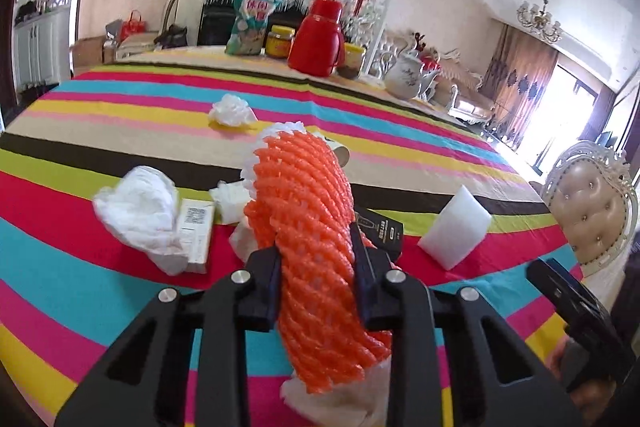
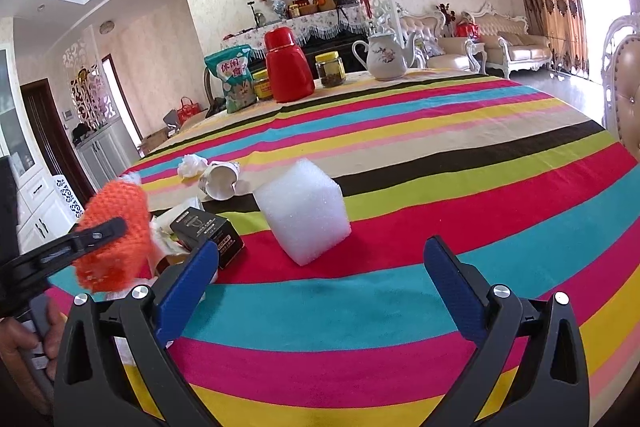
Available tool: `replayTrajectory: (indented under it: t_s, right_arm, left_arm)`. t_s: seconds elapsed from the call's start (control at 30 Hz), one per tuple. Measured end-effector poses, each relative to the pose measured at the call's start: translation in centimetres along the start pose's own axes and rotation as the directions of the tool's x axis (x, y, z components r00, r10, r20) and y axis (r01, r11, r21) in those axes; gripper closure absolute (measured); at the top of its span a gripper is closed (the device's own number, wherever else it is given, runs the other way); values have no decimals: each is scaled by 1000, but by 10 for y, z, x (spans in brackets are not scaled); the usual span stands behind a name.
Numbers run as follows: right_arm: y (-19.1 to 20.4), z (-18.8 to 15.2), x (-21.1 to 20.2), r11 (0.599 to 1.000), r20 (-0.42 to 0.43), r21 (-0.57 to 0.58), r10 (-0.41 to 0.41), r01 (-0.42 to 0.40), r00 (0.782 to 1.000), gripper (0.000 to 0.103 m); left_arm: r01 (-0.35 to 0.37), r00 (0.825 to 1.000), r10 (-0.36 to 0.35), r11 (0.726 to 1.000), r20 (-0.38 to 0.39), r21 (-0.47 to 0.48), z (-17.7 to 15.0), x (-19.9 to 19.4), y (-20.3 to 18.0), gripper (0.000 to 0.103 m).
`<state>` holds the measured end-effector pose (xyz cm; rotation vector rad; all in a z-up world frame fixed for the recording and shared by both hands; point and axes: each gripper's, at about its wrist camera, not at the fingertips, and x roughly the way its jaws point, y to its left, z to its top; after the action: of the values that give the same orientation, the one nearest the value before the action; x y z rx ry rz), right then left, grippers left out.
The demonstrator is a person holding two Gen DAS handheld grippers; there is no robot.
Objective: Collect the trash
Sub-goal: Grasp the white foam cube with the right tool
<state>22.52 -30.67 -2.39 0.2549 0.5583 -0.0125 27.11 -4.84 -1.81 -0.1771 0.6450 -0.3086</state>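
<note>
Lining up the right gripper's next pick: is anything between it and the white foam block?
Nothing visible. The right gripper is open and the foam block sits straight ahead on bare tablecloth. The black box lies off to its left, and the left gripper holds the orange foam net farther left.

An orange foam fruit net [image 1: 310, 227], white at its ends, stands squeezed and upright above a striped tablecloth. Around it lie crumpled white tissues [image 1: 140, 211], a tipped paper cup [image 2: 222, 179], a black carton [image 2: 210, 233] and, apart to the right, a white foam block [image 2: 302, 207].
</note>
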Motion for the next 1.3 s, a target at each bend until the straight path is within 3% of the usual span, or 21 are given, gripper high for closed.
replayTrajectory:
  t_s: [0.27,0.53,0.77,0.93,1.1,1.3]
  right_arm:
    - [15,17,36,996,-85,-92,-26,18,996,7]
    - [28,26,78,985,-197,-160,-96,65,976,9]
    - [32,32,94,966,-260,-247,-143,77,955,9]
    - [37,40,103,952,-266,-306,-107,21,958,10]
    - [34,33,109,957,-266,-289,-92,12,960,29]
    - [35,21,95,962,-208,-274,-73,14,975,37]
  left_arm:
    - [-33,998,30,998,59,54,-10,-47,17,75]
    - [-62,998,62,997,12,45,-25,-51,39,74]
    - [-40,999,39,998,5,56,-28,-54,37,74]
    - [-37,999,36,998,20,58,-27,-60,35,74]
    - [-43,999,43,998,11,52,-29,-61,40,74]
    - [-52,999,52,997,-2,52,-31,-61,44,74]
